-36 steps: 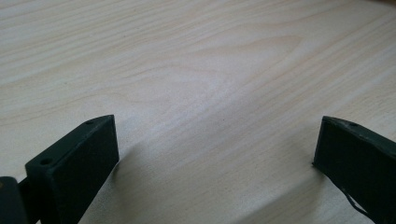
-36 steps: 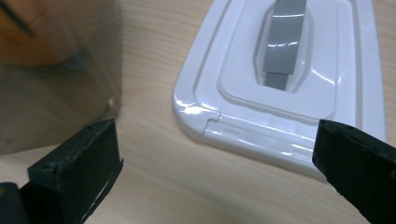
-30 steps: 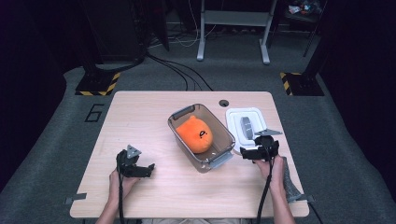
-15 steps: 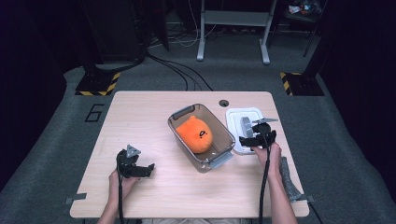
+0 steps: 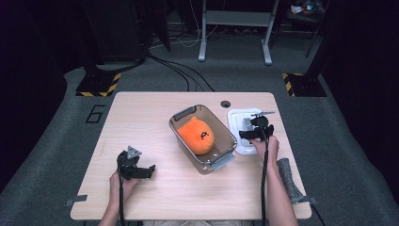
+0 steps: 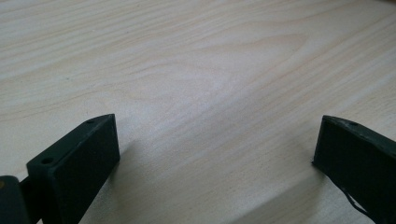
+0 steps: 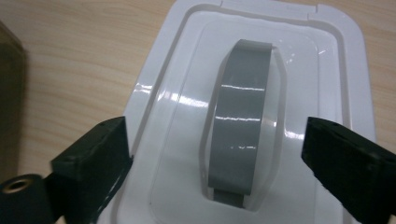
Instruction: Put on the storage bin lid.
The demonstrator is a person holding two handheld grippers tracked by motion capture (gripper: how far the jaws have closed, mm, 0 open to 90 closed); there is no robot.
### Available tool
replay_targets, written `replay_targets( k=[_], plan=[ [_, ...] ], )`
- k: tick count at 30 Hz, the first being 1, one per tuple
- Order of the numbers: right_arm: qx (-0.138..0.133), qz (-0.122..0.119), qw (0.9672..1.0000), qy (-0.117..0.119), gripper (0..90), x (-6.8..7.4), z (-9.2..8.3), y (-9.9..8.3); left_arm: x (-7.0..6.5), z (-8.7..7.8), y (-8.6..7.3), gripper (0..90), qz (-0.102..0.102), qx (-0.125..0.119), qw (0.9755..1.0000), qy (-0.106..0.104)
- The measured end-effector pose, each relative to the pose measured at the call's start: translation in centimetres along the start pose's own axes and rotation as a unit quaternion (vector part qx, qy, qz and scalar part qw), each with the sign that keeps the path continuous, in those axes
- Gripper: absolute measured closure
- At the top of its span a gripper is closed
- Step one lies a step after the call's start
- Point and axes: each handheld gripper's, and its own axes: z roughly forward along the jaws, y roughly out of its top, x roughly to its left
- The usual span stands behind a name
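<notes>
White glossy lid [image 7: 299, 88] with grey handle [image 7: 240, 126].

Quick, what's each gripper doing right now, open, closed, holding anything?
Left gripper: open, holding nothing, over bare table.
Right gripper: open, jaws just been closing, astride the grey handle of the white lid, not yet gripping.

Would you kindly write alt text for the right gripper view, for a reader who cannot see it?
A white plastic lid with a grey handle along its middle lies flat on a pale wooden table. The right gripper hangs over it with its two black jaws open, one on each side of the handle and touching neither.
</notes>
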Motion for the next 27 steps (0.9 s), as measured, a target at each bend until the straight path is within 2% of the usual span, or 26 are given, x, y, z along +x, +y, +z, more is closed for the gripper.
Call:
replay_targets(
  k=[2, 7, 9, 13, 16, 18, 19, 21, 24, 27],
  plan=[
    [0.000, 0.003, 1.0000, 0.002, 15.6, -0.1, 0.3, 0.3, 0.1, 0.0, 0.0, 0.0, 0.003, 0.002, 1.0000, 0.002],
    [0.006, -0.011, 0.9997, -0.022, 28.8, -0.3, 1.5, 0.3, 0.1, -0.1, 0.0, 0.0, 0.003, 0.004, 1.0000, 0.002],
    [0.005, -0.005, 0.9997, -0.022, 31.2, -0.3, 1.8, 0.3, 0.1, -0.1, 0.0, 0.0, 0.003, 0.004, 1.0000, 0.002],
    [0.000, -0.013, 0.9993, -0.036, 39.3, -0.3, 2.3, 0.3, 0.0, 0.0, 0.0, 0.0, 0.001, 0.001, 1.0000, 0.002],
    [-0.001, -0.010, 0.9992, -0.040, 49.3, -0.3, 2.5, 0.3, 0.1, 0.0, 0.0, 0.0, 0.003, 0.002, 1.0000, 0.002],
    [-0.007, -0.009, 0.9989, -0.046, 61.4, -0.1, 2.7, 0.3, 0.0, 0.0, 0.0, 0.1, 0.001, 0.000, 1.0000, 0.002],
    [-0.010, -0.013, 0.9989, -0.045, 63.2, -0.1, 2.8, 0.3, 0.0, 0.0, 0.0, 0.1, 0.001, 0.000, 1.0000, 0.002],
    [-0.009, 0.000, 0.9991, -0.042, 64.1, -0.1, 2.8, 0.3, 0.0, 0.0, 0.0, 0.1, 0.001, -0.002, 1.0000, 0.004],
    [-0.011, 0.007, 0.9992, -0.037, 65.2, -0.2, 2.8, 0.3, 0.0, 0.0, 0.0, 0.1, 0.001, -0.001, 1.0000, 0.003],
    [-0.011, 0.004, 0.9993, -0.035, 66.1, -0.3, 2.8, 0.3, 0.0, 0.0, 0.0, 0.1, 0.002, -0.002, 1.0000, 0.004]
  ],
)
